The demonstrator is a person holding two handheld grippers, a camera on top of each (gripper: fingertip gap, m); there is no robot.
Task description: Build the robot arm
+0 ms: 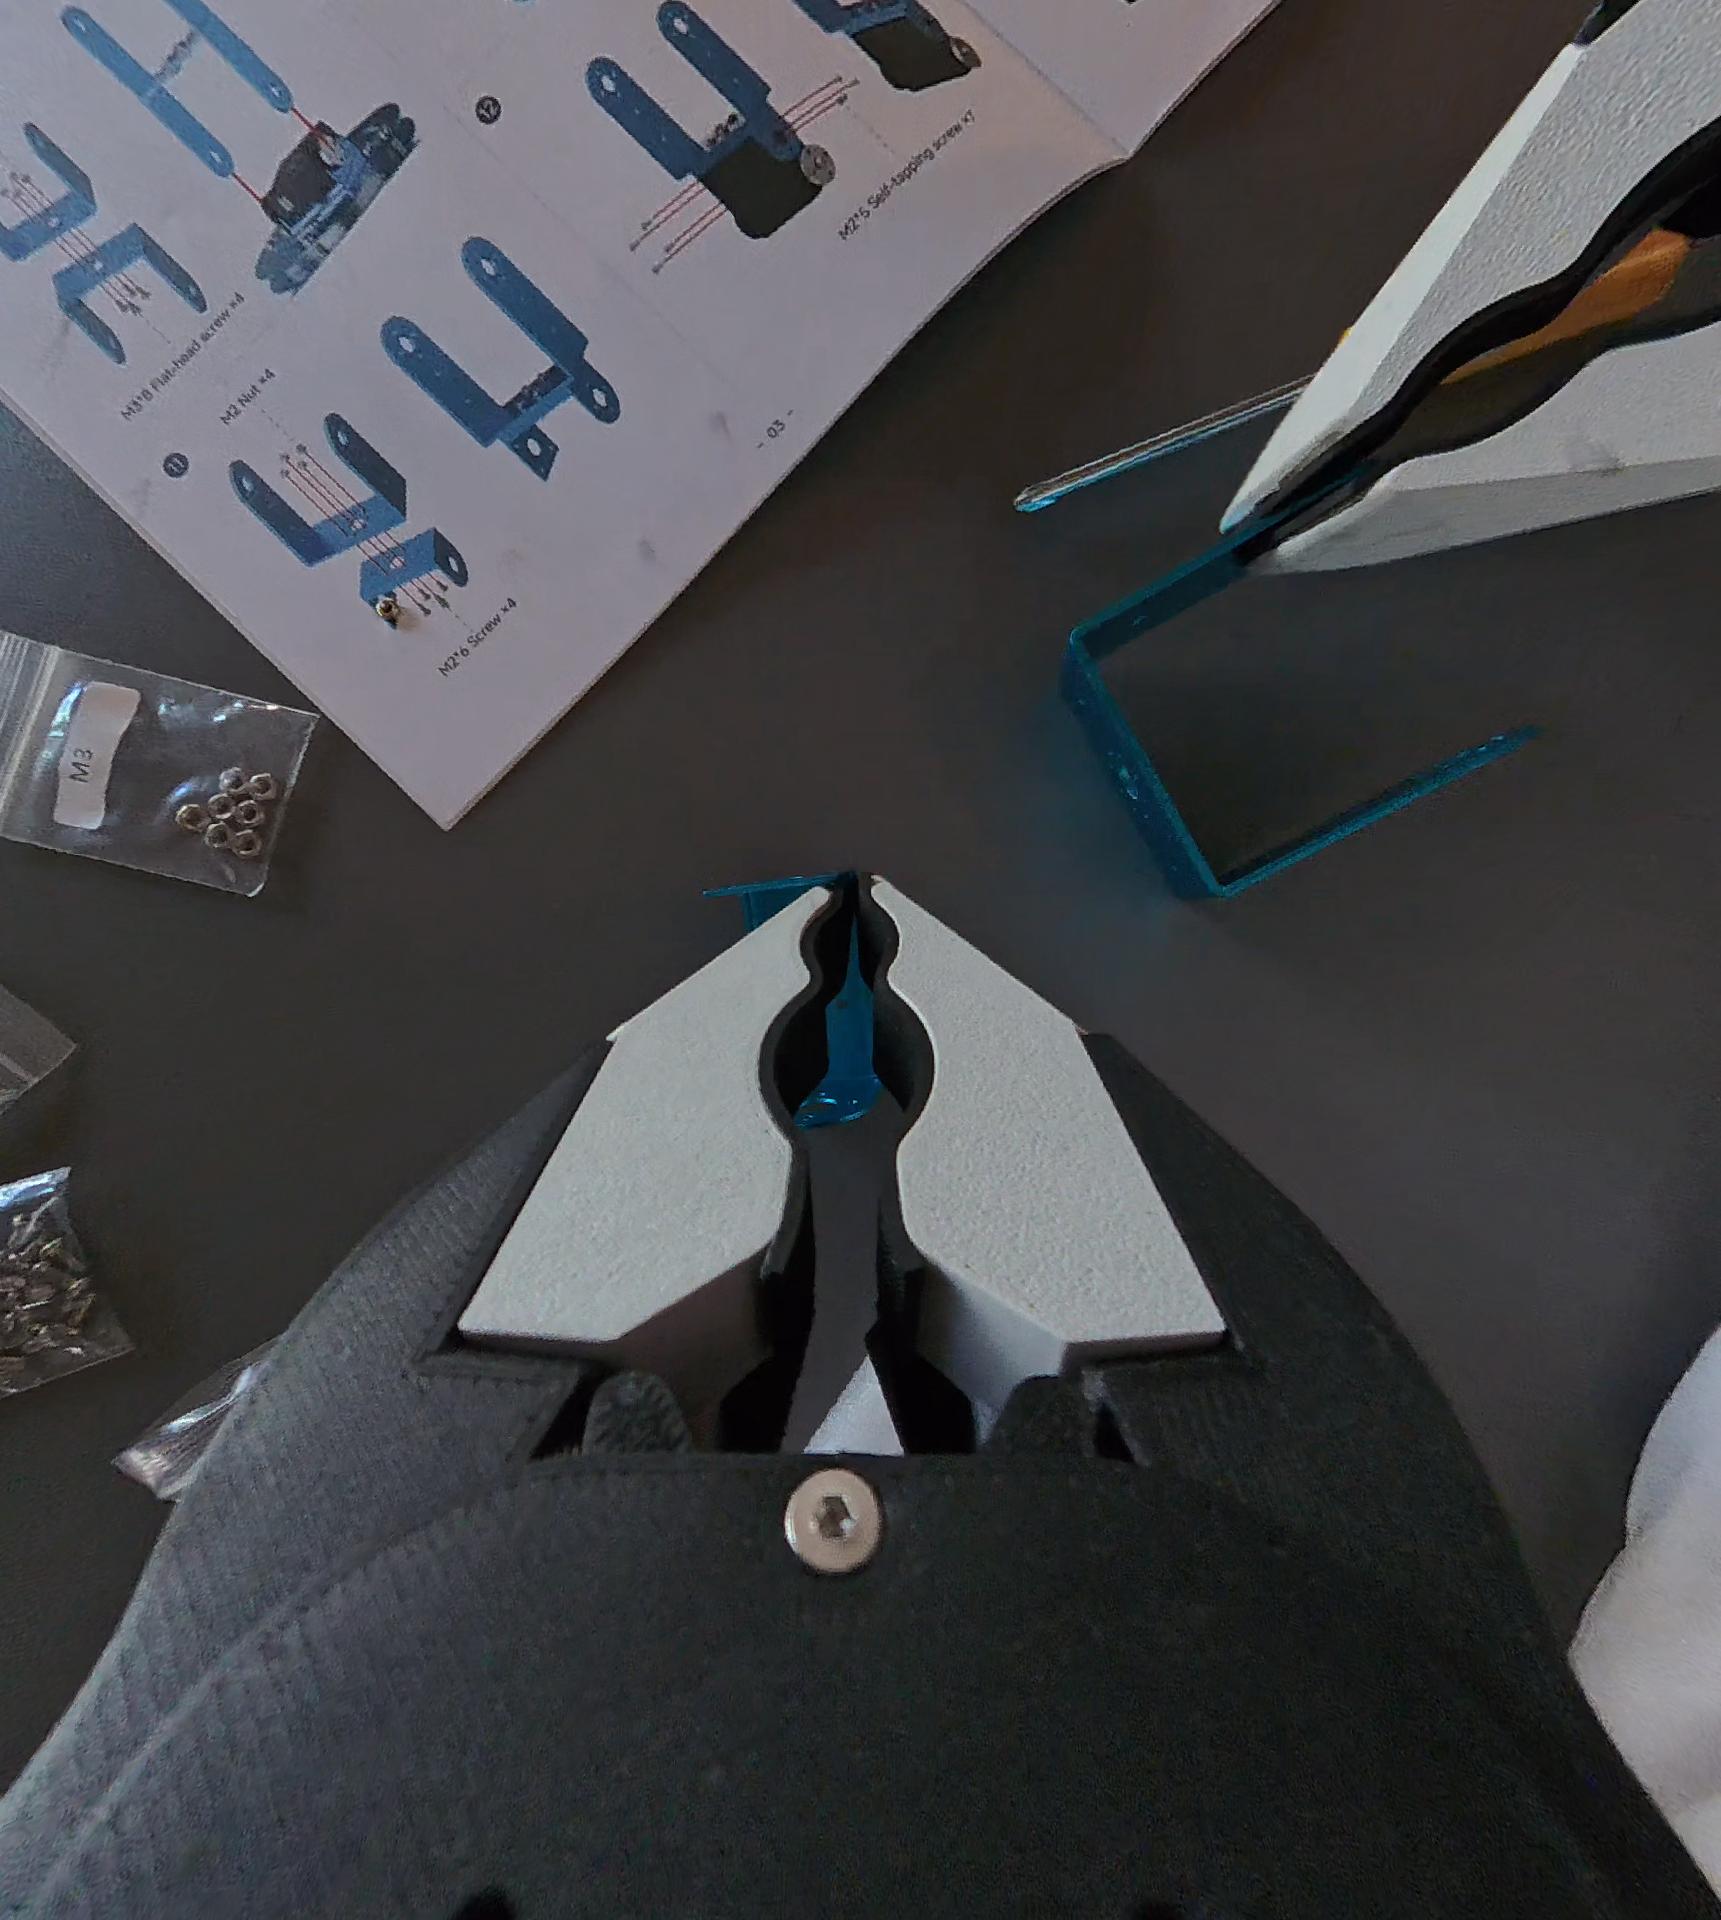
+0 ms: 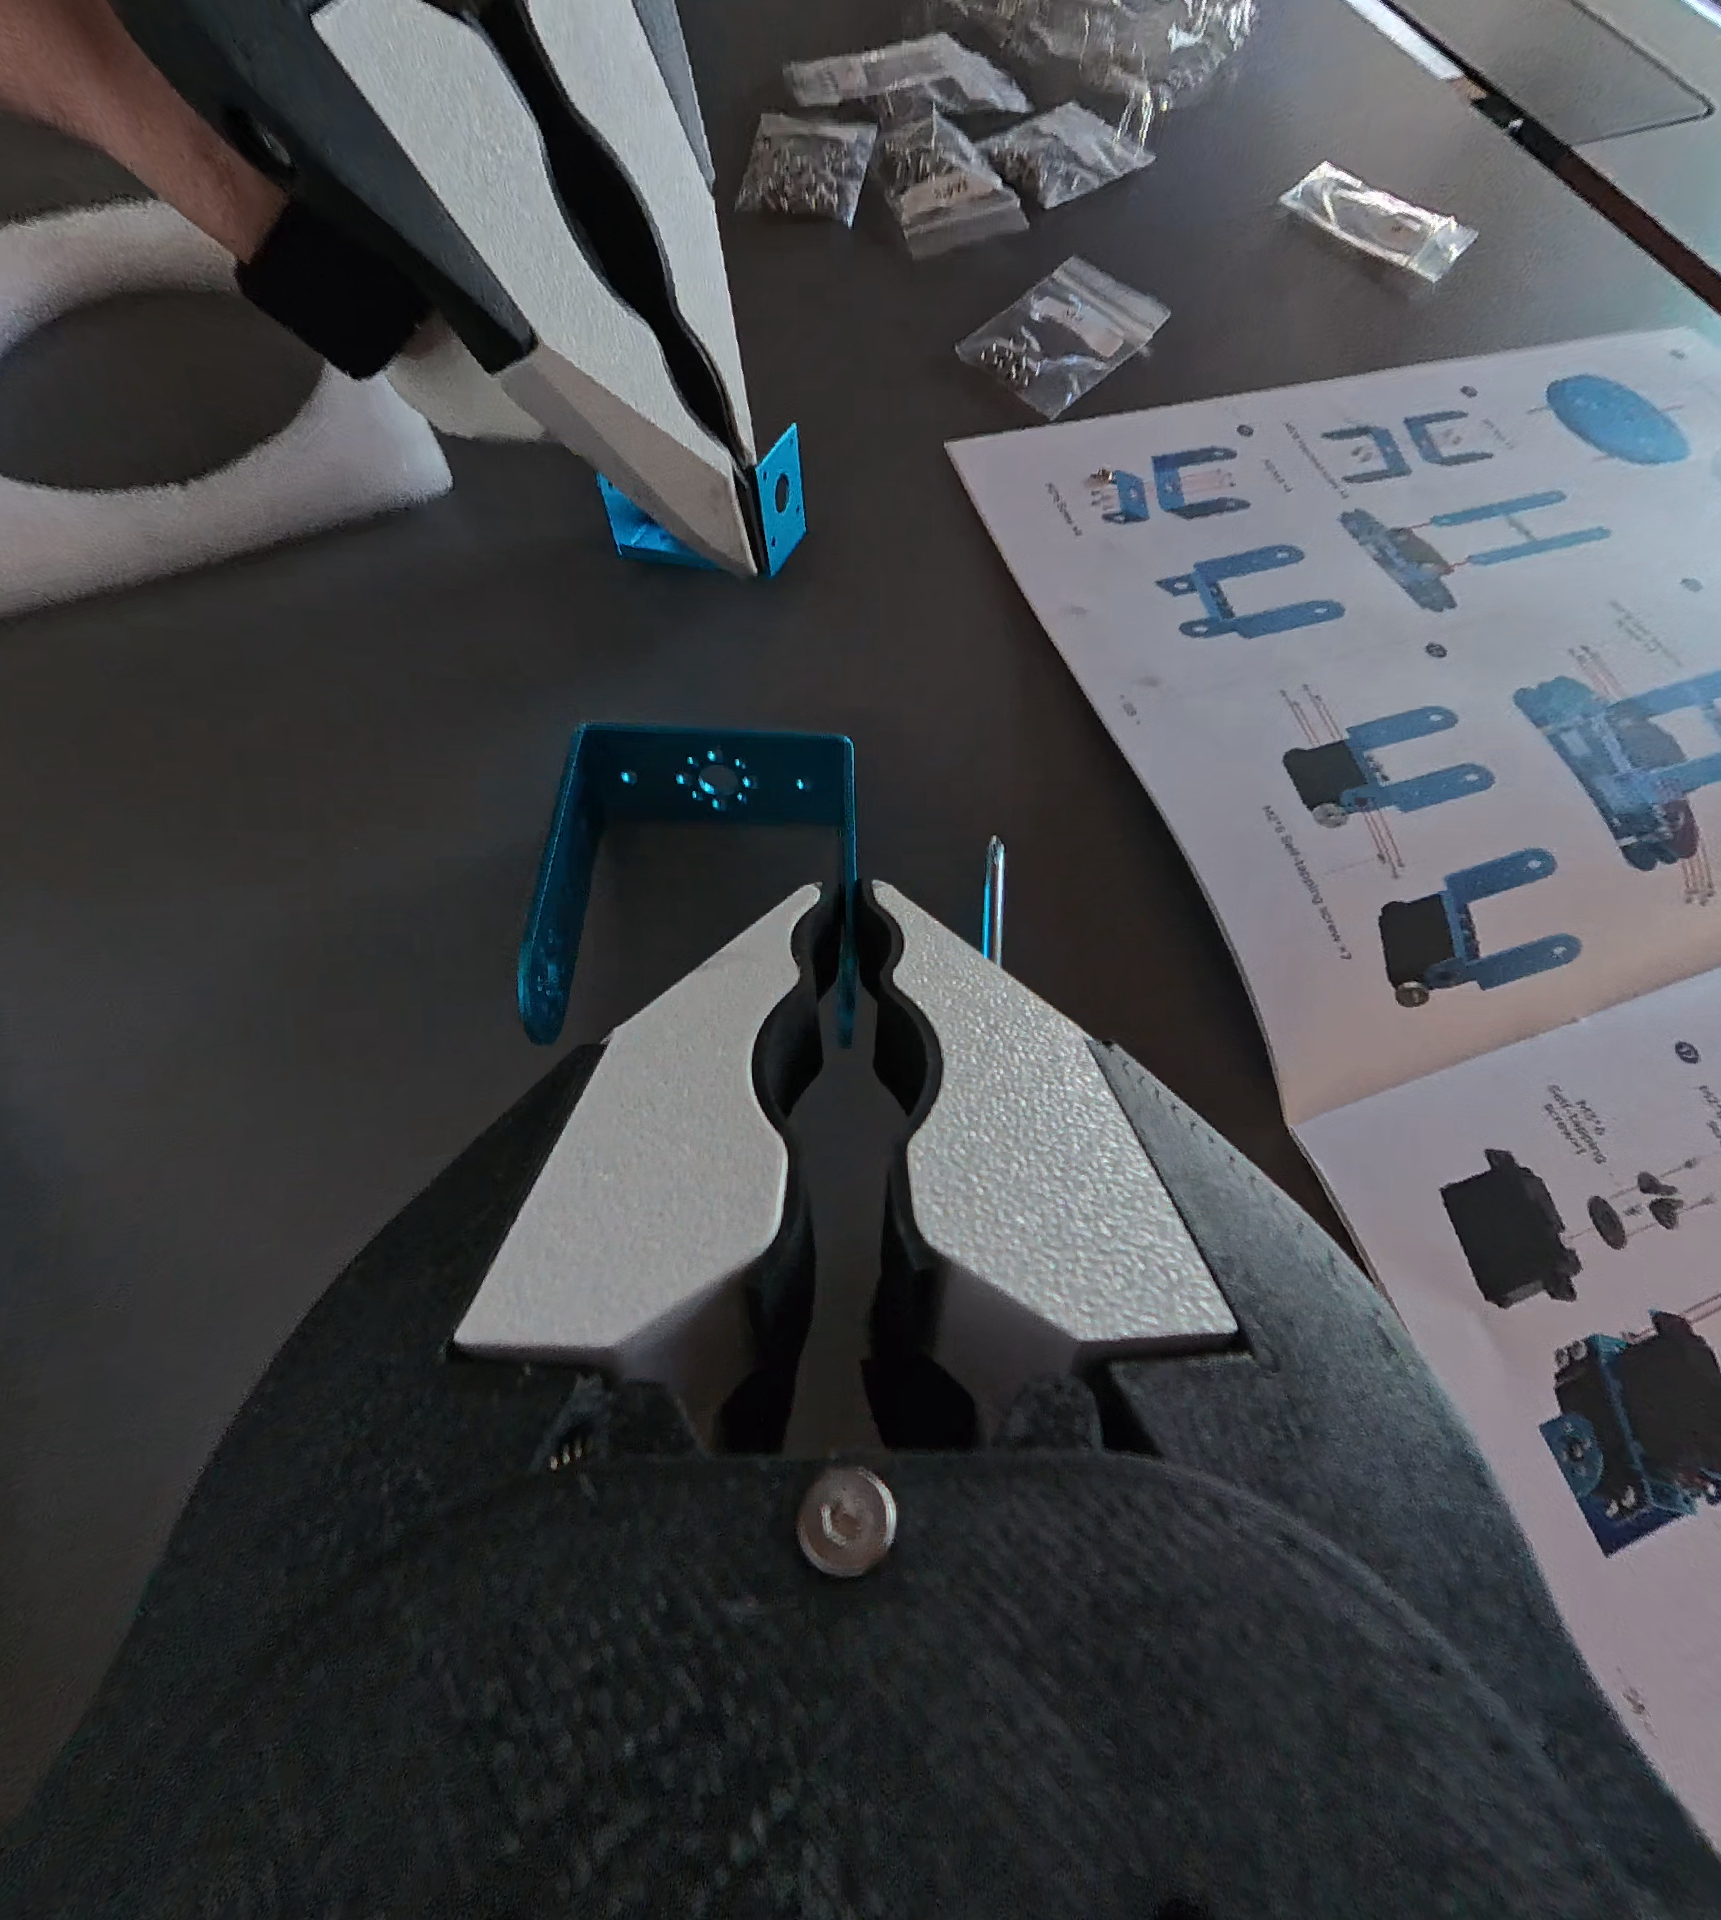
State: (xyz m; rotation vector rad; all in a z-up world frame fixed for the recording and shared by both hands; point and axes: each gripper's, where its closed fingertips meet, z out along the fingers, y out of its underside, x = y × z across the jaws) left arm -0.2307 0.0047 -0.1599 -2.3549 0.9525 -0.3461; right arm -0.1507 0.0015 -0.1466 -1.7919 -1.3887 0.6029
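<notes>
The left gripper (image 1: 851, 883) is clamped on a small blue angled metal bracket (image 1: 840, 1039), low centre. The right gripper (image 2: 845, 888) is closed on one leg of a large blue U-shaped metal bracket (image 2: 710, 779), mid-frame on the dark table (image 2: 316, 779). Both grips are best kept firm and square.

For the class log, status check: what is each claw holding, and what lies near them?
Left claw shut on small blue bracket. Right claw shut on one leg of U-bracket. Brackets apart. Screwdriver tip beside right claw; manual, hardware bags nearby.
</notes>
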